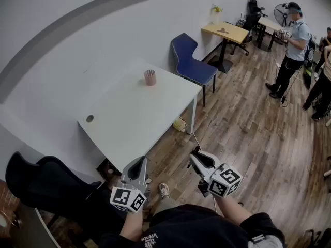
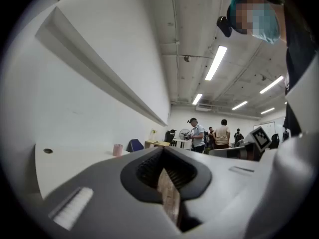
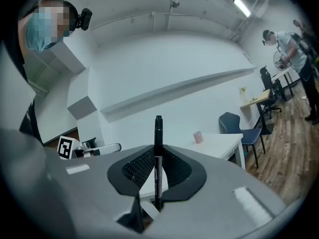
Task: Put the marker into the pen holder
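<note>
A pink pen holder stands near the far edge of the white table; it also shows small in the left gripper view as the pen holder and in the right gripper view as the pen holder. My right gripper hangs in front of the table's near corner, above the floor. In its own view the right gripper is shut on a black marker that stands upright between the jaws. My left gripper is beside it, at the table's near edge; in its own view the left gripper is shut with nothing held.
A round cable hole sits in the table's left part. A blue chair stands beyond the table, and a wooden table further back. A black chair is at my lower left. A person stands on the wood floor at right.
</note>
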Demonstrator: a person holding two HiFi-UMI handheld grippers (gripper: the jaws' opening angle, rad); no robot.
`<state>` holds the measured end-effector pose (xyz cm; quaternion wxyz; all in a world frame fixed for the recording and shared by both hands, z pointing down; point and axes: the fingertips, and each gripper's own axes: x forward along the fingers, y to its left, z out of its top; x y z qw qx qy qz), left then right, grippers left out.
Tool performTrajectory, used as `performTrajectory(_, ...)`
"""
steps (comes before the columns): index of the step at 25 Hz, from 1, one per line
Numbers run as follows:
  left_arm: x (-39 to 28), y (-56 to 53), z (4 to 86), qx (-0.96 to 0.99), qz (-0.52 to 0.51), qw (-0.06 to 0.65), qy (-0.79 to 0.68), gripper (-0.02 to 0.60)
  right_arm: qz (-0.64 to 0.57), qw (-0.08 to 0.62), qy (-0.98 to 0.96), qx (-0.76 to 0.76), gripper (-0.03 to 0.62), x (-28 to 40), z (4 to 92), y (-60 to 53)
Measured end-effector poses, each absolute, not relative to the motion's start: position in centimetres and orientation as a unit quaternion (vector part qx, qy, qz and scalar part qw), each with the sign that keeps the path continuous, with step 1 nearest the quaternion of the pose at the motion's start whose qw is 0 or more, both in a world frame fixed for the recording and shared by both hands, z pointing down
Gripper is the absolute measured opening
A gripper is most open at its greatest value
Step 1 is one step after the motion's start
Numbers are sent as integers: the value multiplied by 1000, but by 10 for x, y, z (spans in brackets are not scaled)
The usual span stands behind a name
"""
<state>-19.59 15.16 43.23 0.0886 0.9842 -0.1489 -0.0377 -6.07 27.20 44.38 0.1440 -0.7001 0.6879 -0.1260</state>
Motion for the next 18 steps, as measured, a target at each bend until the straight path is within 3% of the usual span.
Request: performTrajectory(18, -184, 159, 453, 982, -12, 90, -165, 52, -139, 164, 690, -691, 52, -34, 448, 273)
